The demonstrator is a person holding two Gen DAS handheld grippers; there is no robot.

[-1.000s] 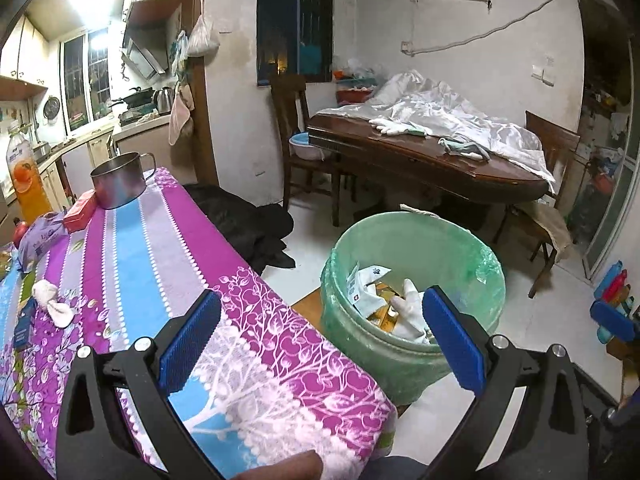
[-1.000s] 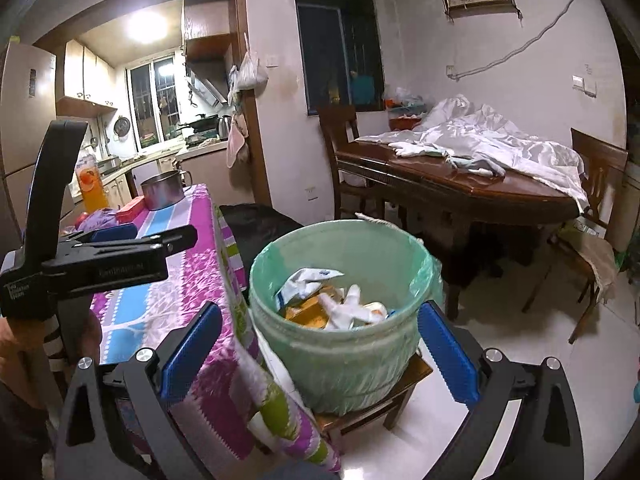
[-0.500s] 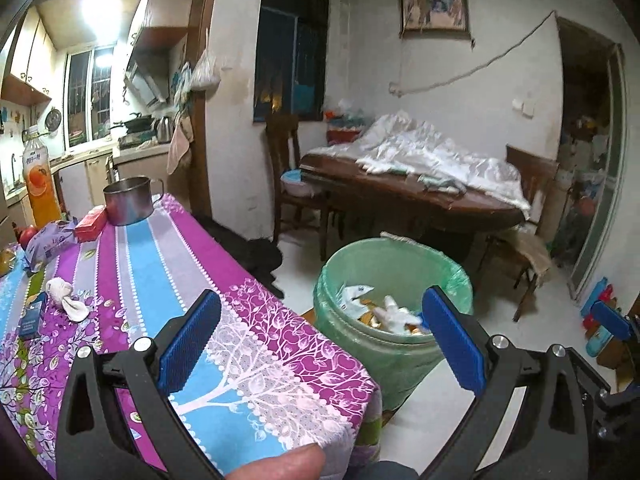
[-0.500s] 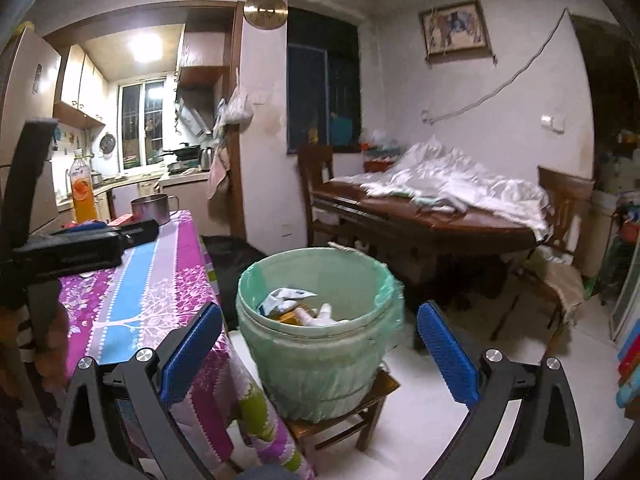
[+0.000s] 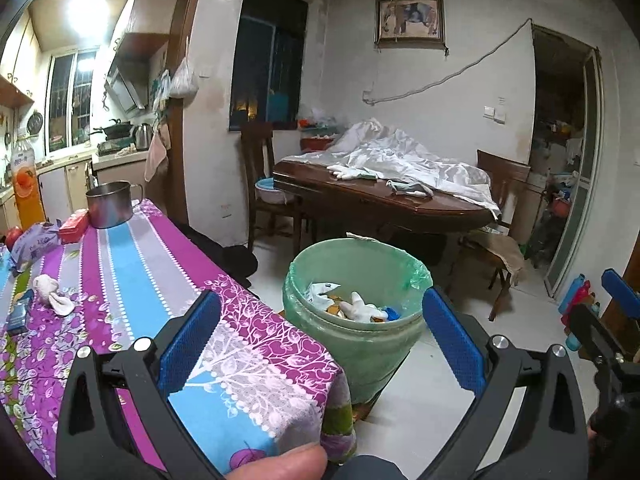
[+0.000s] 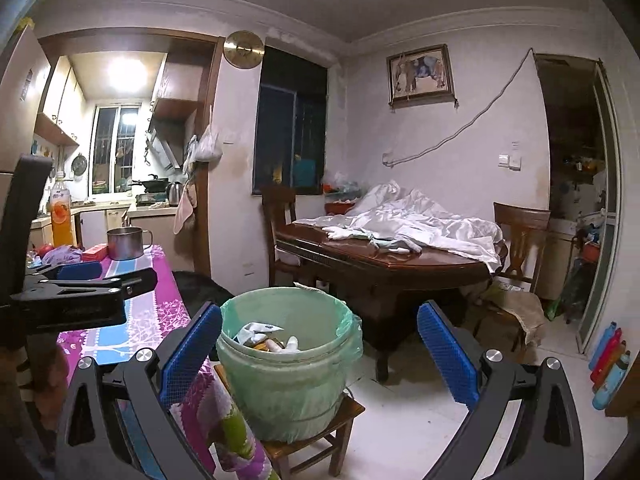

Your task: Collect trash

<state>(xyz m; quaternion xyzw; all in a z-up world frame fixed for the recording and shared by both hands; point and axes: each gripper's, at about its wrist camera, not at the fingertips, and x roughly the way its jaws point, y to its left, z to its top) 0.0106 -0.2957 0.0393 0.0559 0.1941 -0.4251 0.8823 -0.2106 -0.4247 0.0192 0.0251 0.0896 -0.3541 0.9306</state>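
A green-lined trash bucket (image 5: 356,340) stands on a low wooden stool beside the table corner; it also shows in the right wrist view (image 6: 288,384). Wrappers and a white glove (image 5: 356,308) lie inside it. My left gripper (image 5: 320,344) is open and empty, raised above the table corner and bucket. My right gripper (image 6: 318,356) is open and empty, back from the bucket. A crumpled white tissue (image 5: 52,294) and a small blue packet (image 5: 20,312) lie on the purple and blue tablecloth (image 5: 132,280).
A steel pot (image 5: 108,204), red box (image 5: 74,220), purple tissue pack (image 5: 34,244) and orange drink bottle (image 5: 26,184) stand at the table's far end. A dark wooden table (image 5: 384,204) with white cloth and chairs stands behind the bucket. Bottles (image 6: 608,364) line the right wall.
Both grippers have pulled up and back from the bucket, so it looks smaller and lower in both views. Both stay open and empty.
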